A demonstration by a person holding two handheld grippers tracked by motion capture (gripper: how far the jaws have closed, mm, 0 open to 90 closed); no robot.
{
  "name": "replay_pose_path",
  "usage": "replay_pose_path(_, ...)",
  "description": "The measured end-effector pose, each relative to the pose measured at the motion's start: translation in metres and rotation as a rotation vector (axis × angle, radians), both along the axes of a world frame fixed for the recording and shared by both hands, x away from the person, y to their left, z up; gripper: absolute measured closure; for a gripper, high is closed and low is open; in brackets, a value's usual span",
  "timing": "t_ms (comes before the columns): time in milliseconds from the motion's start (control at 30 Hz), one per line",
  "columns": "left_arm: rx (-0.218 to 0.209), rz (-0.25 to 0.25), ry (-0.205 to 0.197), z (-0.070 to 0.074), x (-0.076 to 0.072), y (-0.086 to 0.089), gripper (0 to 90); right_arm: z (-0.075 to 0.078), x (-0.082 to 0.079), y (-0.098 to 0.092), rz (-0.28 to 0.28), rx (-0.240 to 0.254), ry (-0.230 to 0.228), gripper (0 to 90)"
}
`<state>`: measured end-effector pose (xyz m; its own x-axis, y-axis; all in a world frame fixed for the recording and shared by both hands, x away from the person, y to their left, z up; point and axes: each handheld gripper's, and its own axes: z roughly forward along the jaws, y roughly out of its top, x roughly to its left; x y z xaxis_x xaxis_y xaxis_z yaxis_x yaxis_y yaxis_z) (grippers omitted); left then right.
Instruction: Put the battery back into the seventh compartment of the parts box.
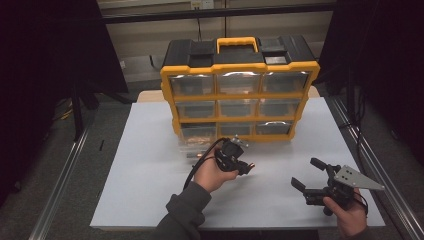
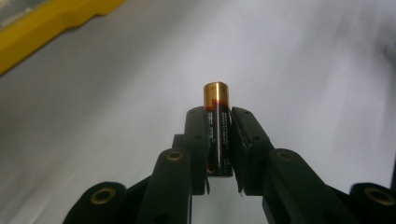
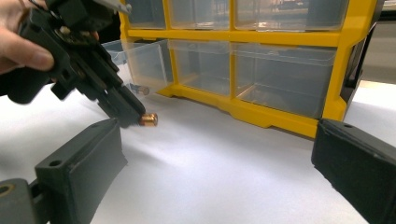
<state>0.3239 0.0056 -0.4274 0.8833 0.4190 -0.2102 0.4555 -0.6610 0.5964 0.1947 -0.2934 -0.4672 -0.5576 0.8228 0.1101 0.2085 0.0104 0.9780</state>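
Note:
A black AA battery with a copper-coloured end sits between the pads of my left gripper, which is shut on it. The copper end sticks out past the tips. In the high view that gripper is held above the white sheet, in front of the organizer, with the battery at its tip. The right gripper view shows the same battery hovering just above the sheet. My right gripper rests low at the front right, jaws wide open with nothing between them.
A yellow and black drawer organizer with clear drawers stands at the back of the white sheet. Its bottom left drawer is pulled out, and a small battery-like thing lies in it. Metal rails run along both table sides.

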Motion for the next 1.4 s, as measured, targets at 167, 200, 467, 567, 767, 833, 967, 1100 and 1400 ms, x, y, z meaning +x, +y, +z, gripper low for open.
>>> replay_pose_path(167, -0.016, -0.014, -0.001, 0.014, 0.004, 0.006, 77.6, 0.000, 0.000, -0.001, 0.003, -0.011, -0.006, 2.0)
replay_pose_path(200, -0.009, -0.018, -0.003, 0.016, 0.004, 0.007, 77.6, 0.000, 0.000, -0.001, 0.002, -0.008, -0.003, 2.0)
replay_pose_path(467, -0.022, -0.010, -0.001, 0.034, 0.009, 0.018, 77.6, 0.000, 0.000, -0.001, 0.007, -0.016, -0.006, 2.0)
replay_pose_path(567, -0.016, 0.001, -0.006, 0.041, 0.011, 0.023, 77.6, 0.000, 0.000, -0.001, 0.004, -0.017, -0.009, 2.0)
replay_pose_path(767, -0.022, 0.008, -0.027, 0.056, 0.015, 0.032, 77.6, 0.000, 0.000, -0.001, 0.005, -0.016, -0.006, 2.0)
replay_pose_path(833, -0.021, 0.013, -0.033, 0.061, 0.015, 0.034, 77.6, 0.000, 0.000, -0.001, 0.005, -0.016, -0.006, 2.0)
replay_pose_path(967, -0.026, 0.025, -0.047, 0.069, 0.019, 0.041, 77.6, 0.000, 0.000, -0.002, 0.004, -0.019, -0.011, 2.0)
replay_pose_path(1100, -0.026, 0.033, -0.052, 0.076, 0.024, 0.048, 77.6, 0.000, -0.001, -0.002, -0.003, -0.006, -0.003, 2.0)
replay_pose_path(1400, -0.019, 0.053, -0.054, 0.080, 0.034, 0.058, 77.6, 0.000, 0.000, -0.002, -0.004, -0.006, -0.004, 2.0)
